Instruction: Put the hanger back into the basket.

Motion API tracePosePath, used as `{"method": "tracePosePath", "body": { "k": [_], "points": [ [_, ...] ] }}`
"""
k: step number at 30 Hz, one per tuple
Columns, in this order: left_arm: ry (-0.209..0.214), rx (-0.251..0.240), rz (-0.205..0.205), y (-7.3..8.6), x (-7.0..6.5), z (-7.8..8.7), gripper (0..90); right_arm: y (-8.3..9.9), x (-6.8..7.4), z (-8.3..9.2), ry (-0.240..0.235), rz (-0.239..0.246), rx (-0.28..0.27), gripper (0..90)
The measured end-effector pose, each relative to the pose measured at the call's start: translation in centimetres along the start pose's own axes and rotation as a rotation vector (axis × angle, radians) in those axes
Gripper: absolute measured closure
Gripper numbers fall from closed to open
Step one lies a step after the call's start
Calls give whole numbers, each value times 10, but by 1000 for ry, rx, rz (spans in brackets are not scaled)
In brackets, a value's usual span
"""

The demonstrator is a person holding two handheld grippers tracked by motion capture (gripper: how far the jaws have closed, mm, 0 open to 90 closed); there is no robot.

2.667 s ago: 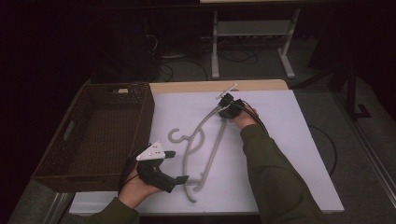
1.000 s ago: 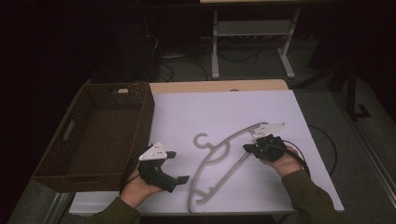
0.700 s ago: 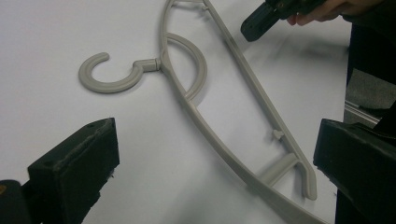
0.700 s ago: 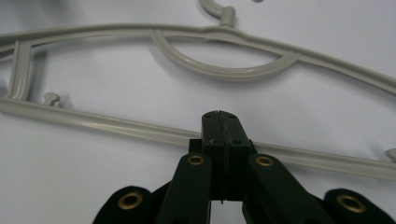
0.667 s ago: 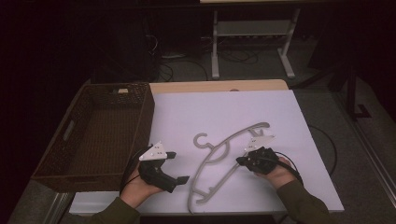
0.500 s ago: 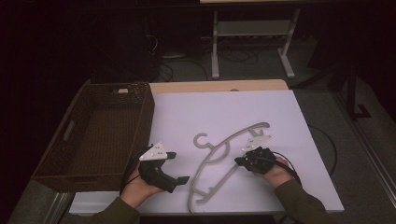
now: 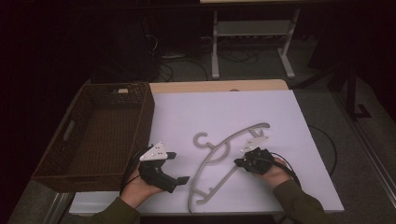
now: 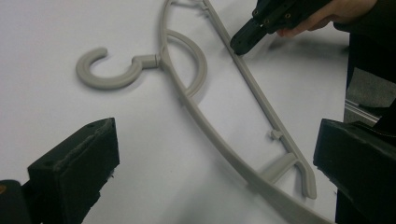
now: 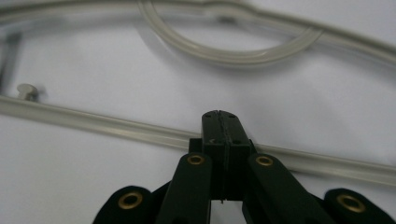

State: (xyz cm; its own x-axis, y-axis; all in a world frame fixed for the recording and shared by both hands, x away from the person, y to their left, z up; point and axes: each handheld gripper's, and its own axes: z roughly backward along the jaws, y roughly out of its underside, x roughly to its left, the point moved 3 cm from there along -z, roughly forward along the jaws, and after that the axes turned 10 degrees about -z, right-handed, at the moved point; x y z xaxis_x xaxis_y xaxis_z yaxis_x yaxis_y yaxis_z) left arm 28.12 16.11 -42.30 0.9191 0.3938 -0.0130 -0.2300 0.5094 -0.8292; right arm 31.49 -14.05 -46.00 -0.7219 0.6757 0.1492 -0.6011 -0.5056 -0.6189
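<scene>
A grey plastic hanger (image 7: pixel 219 161) lies flat on the white table top, hook toward the left. My right gripper (image 7: pixel 237 162) is shut, its jaws pressed together with nothing between them. Its tip (image 9: pixel 222 121) sits at the hanger's straight bar (image 9: pixel 93 123); the left gripper view shows that tip (image 8: pixel 240 42) against the bar. My left gripper (image 7: pixel 178 166) stands open near the front edge, left of the hanger (image 8: pixel 187 88), jaws wide apart (image 8: pixel 215 172) and not touching it.
A dark wicker basket (image 7: pixel 142 116) stands at the table's left side. The white top (image 7: pixel 233 112) reaches to a wooden strip at the back. A metal stand (image 7: pixel 252 28) and cables are on the floor beyond.
The right hand came from the far middle to the near right, and the hanger's far end swung right. In the last second the right gripper sank slightly toward the bar. The left gripper stayed put.
</scene>
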Motion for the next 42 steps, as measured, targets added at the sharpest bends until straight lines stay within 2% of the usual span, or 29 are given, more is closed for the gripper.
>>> {"method": "tracePosePath", "body": {
  "k": [9, 15, 21, 23, 25, 29, 32, 34, 36, 37, 38, 42],
  "points": [
    [-9, 7, 0, 0, 1, -2, 0, 1, 0, -2, 0, -5, 11, 896],
    [-19, 16, 11, -3, 3, -9, 0, 1, 0, -2, 0, -4, 12, 895],
    [-34, 32, 52, -9, 12, -32, 0, 1, 0, -2, 2, -2, 13, 896],
    [-33, 49, 50, -8, 14, -39, 0, 1, 0, -2, 2, -4, 13, 896],
    [-32, 60, 52, -8, 15, -45, 53, 1, 0, -2, 1, -5, 11, 896],
    [-48, 88, 47, -9, 17, -58, 70, 1, 0, -2, 2, -3, 11, 896],
    [-53, 105, 39, -13, 17, -66, 139, 1, 0, -2, 2, -3, 13, 896],
    [-54, 124, 28, -14, 17, -74, 149, 1, 0, -2, 2, -4, 13, 896],
    [-65, 149, 7, -15, 17, -80, 204, 1, 0, -2, 2, -3, 14, 896],
    [-71, 151, 23, -16, 15, -83, 231, 1, 0, -2, 2, -3, 13, 896],
    [-72, 170, 8, -16, 15, -84, 256, 1, 0, -2, 2, -4, 13, 896],
    [-79, 187, 14, -18, 12, -92, 368, 1, 0, -2, 2, -4, 12, 896]
  ]
}}
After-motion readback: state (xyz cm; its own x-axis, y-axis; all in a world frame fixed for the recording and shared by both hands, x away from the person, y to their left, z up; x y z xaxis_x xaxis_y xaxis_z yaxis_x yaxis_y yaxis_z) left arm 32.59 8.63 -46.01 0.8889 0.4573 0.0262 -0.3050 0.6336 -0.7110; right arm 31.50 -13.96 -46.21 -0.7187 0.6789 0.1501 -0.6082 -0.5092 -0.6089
